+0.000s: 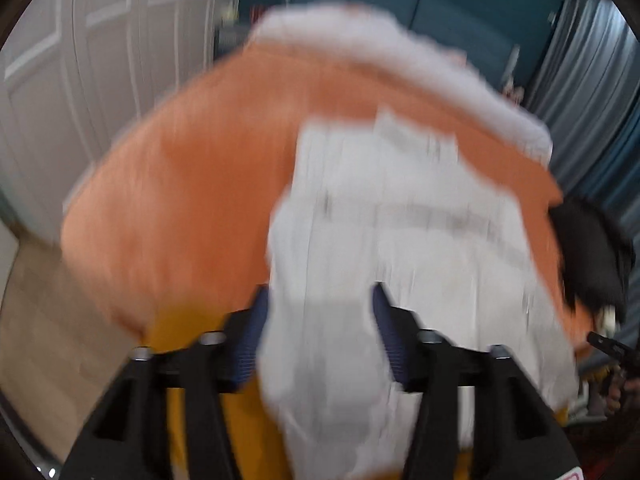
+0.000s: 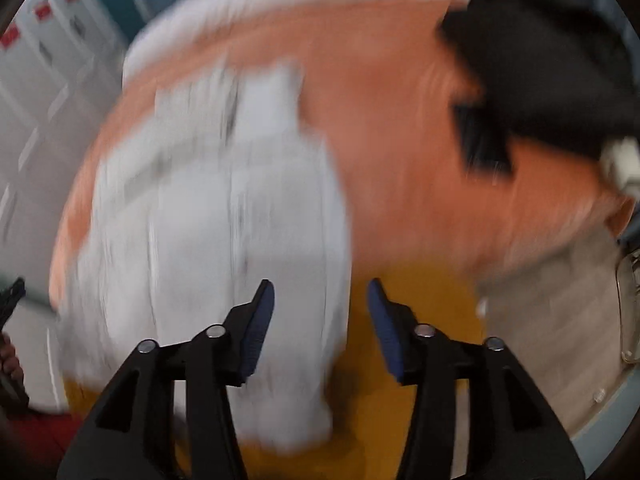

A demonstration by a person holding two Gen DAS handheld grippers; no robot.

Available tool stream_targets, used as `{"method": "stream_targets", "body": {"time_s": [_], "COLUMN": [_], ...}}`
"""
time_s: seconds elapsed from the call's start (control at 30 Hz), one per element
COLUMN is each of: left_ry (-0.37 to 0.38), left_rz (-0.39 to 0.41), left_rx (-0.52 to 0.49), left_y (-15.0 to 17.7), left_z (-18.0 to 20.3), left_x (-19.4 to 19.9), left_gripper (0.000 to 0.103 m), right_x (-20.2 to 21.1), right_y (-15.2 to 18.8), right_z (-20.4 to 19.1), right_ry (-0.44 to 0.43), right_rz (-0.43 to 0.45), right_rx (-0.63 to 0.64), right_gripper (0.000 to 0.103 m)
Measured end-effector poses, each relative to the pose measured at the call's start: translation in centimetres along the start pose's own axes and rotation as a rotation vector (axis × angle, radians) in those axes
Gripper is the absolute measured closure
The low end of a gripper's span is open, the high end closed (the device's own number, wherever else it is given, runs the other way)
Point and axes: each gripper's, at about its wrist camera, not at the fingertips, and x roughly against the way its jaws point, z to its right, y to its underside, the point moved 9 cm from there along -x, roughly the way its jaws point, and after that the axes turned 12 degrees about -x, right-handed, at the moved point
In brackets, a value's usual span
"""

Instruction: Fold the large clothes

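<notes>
Everything is motion-blurred. A large white garment (image 1: 400, 220) lies crumpled on an orange cover (image 1: 180, 200). In the left wrist view a fold of it fills the gap between the jaws of my left gripper (image 1: 320, 292) and runs down toward the camera; the jaws stand apart and no pinch shows. In the right wrist view the same white garment (image 2: 240, 200) passes by the left pad of my right gripper (image 2: 320, 286). That gripper is open, and its right pad stands free over a mustard-yellow surface (image 2: 420, 300).
A black garment (image 2: 540, 60) lies on the orange cover (image 2: 400, 120) to the right, and it also shows as the black garment (image 1: 592, 256) in the left wrist view. White panelled doors (image 1: 80, 80) stand at the left, grey curtains (image 1: 592, 80) at the right, pale wood floor (image 2: 560, 300) below.
</notes>
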Motion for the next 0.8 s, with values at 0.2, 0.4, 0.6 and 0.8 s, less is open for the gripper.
{"method": "stream_targets", "body": {"time_s": [0.2, 0.4, 0.6, 0.8], "left_ry": [-0.046, -0.074, -0.094, -0.142], "left_rz": [0.120, 0.049, -0.070, -0.030], "left_rx": [-0.096, -0.056, 0.009, -0.044], "left_y": [-12.3, -18.0, -15.9, -14.1], "left_z": [1.7, 2.1, 0.1, 0.1], "left_x": [-10.2, -24.3, -33.7, -35.9], "left_gripper": [0.046, 0.046, 0.048, 0.047], "right_x": [-5.1, -17.1, -28.6, -39.5], "right_y": [-10.1, -15.7, -19.0, -19.2], "right_z": [-11.1, -27.1, -38.4, -44.3], "right_ry": [-0.222, -0.333, -0.320, -0.209], "right_rz": [0.126, 0.059, -0.032, -0.126], "right_rx": [0.106, 0.272, 0.324, 0.384], "right_gripper": [0.054, 0.054, 0.054, 0.055]}}
